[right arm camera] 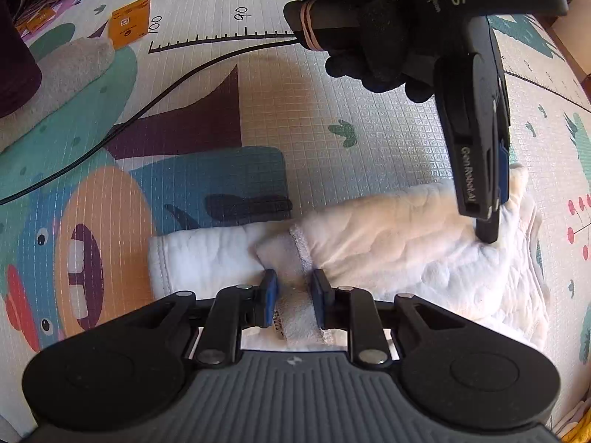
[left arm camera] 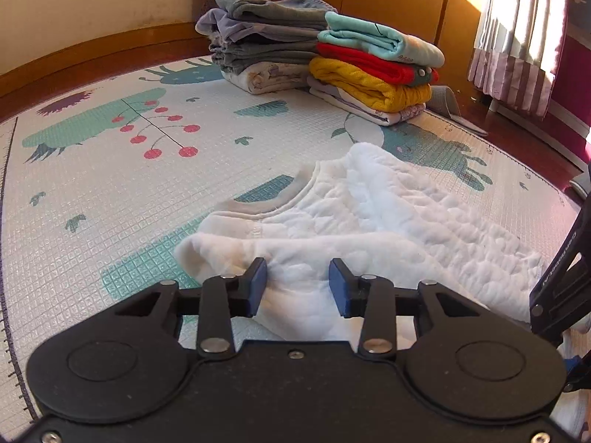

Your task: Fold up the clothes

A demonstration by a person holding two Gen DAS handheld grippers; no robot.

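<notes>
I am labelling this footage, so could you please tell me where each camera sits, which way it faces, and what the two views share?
Left wrist: rides on the left gripper, low over the play mat, facing across the white garment toward the stacks of folded clothes by the wall; its own fingers show.
Right wrist: rides on the right gripper, looking down at the white garment's cuff; a gloved hand holding the left gripper shows.
Shared: the white garment, the play mat, and the left gripper.

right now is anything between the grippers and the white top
Nothing visible. The left gripper and right gripper both have the white top directly between their open fingers on the play mat.
</notes>
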